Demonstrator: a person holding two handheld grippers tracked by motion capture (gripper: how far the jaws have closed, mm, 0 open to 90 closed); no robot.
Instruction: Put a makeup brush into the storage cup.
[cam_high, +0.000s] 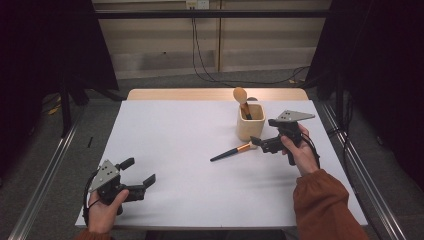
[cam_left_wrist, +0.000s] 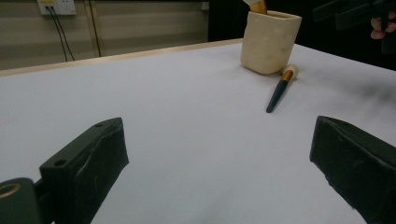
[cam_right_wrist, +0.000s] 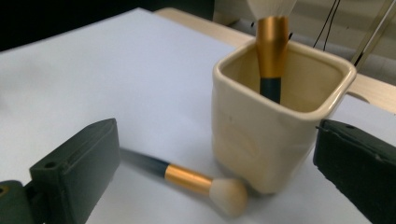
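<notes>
A white table (cam_high: 175, 150) stands on grey floor (cam_high: 160, 82), black cables (cam_high: 200, 60) trailing behind it

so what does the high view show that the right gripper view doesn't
High view alone: the left gripper, jaws apart at the table's near left, both hands and the floor cables. Right gripper view alone: the inside of the cream cup with the upright brush standing in it. Both: cup, the brush lying on the table beside it, and the white table.

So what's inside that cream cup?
A makeup brush stands inside the cream cup, bristles up, gold band above a dark handle. The handle's lower end and the cup's bottom are hidden by its wall. Another brush lies outside.
</notes>
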